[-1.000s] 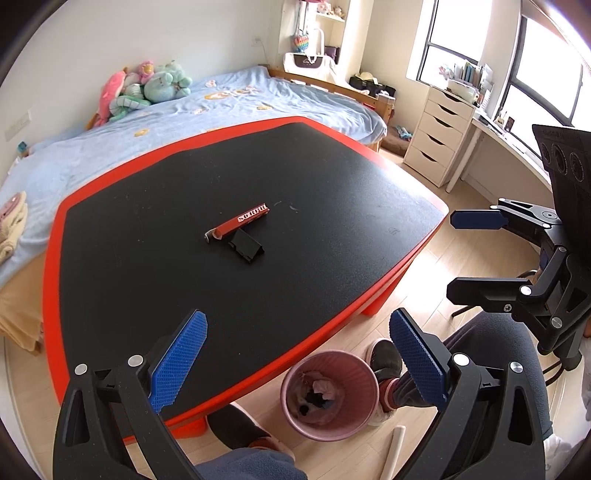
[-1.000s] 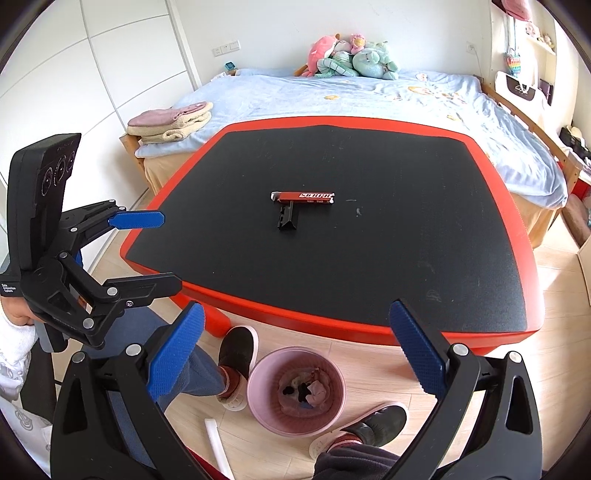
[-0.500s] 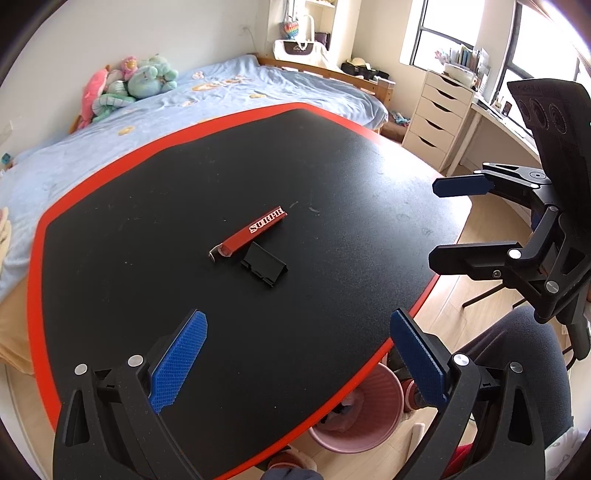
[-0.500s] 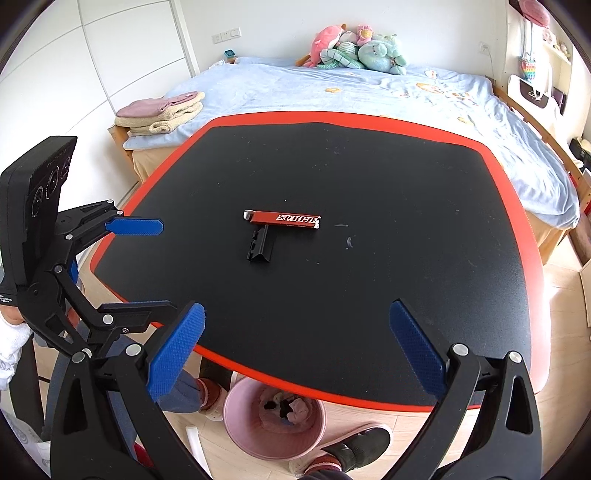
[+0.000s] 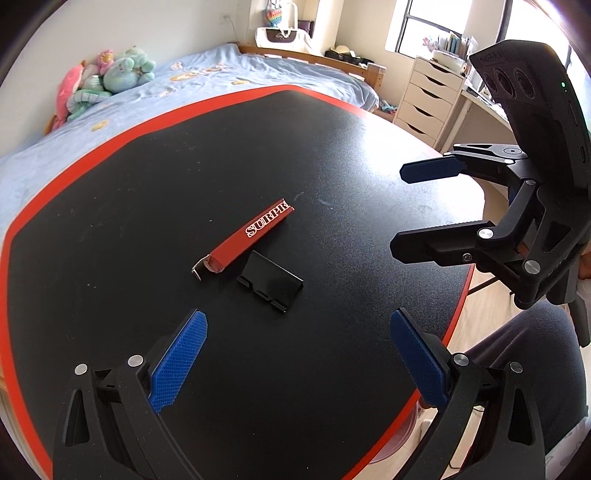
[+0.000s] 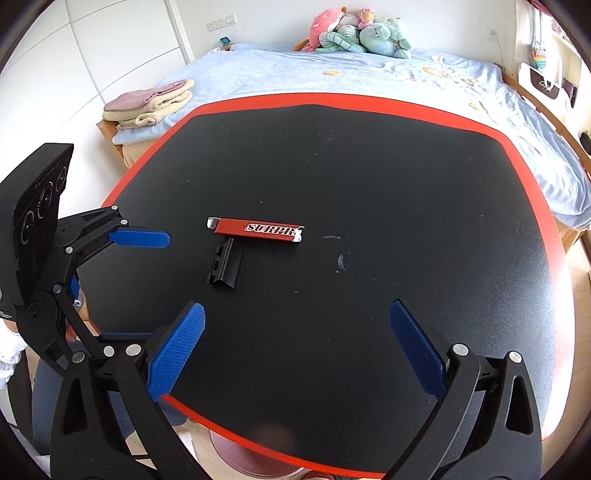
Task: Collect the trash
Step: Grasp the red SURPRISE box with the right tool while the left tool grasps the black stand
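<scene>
A red wrapper [image 5: 246, 234] with white lettering lies near the middle of the black table [image 5: 147, 206]; it also shows in the right wrist view [image 6: 258, 230]. A black plastic piece [image 5: 271, 281] lies right beside it, also seen in the right wrist view [image 6: 225, 266]. My left gripper [image 5: 297, 358] is open and empty, above the table just short of both items. My right gripper [image 6: 295, 347] is open and empty over the table's near edge. The right gripper appears in the left wrist view [image 5: 421, 206], the left gripper in the right wrist view [image 6: 147, 280].
The table [image 6: 406, 177] has a red rim. A pink bin [image 6: 255, 459] stands on the floor, mostly hidden under the near edge. A bed [image 6: 369, 77] with plush toys [image 6: 354, 35] lies behind. White drawers [image 5: 430, 99] stand at the right.
Both grippers have moved forward over the table toward the wrapper and the black piece. The pink bin has slipped mostly out of sight under the table edge.
</scene>
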Available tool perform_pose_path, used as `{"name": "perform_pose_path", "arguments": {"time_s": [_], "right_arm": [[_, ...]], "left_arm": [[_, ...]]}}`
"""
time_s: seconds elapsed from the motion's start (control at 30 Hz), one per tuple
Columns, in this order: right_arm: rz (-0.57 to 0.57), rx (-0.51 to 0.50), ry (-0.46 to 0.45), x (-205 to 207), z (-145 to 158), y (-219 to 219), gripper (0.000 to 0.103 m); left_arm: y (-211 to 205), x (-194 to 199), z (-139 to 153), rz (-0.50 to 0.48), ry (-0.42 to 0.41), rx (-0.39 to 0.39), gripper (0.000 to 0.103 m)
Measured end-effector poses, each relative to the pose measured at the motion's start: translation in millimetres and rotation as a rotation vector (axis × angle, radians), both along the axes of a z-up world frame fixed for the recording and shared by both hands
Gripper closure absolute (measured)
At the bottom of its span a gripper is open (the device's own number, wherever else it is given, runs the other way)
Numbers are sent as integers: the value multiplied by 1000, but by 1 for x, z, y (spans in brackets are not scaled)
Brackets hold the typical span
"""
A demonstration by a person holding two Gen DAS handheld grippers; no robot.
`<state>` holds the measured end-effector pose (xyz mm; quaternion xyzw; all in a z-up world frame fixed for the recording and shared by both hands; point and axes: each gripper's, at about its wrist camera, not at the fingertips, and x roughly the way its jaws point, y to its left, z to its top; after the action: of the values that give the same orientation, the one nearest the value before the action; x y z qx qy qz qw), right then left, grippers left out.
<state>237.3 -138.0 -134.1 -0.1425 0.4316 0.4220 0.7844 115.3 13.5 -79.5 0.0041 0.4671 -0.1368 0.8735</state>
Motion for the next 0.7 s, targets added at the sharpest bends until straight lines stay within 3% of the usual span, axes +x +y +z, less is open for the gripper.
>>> {"name": "perform_pose_path", "arguments": {"time_s": [0.7], "right_arm": [[22, -22, 18, 37, -28, 24, 5]], "left_arm": [[-2, 26, -17, -94, -13, -24, 8]]}}
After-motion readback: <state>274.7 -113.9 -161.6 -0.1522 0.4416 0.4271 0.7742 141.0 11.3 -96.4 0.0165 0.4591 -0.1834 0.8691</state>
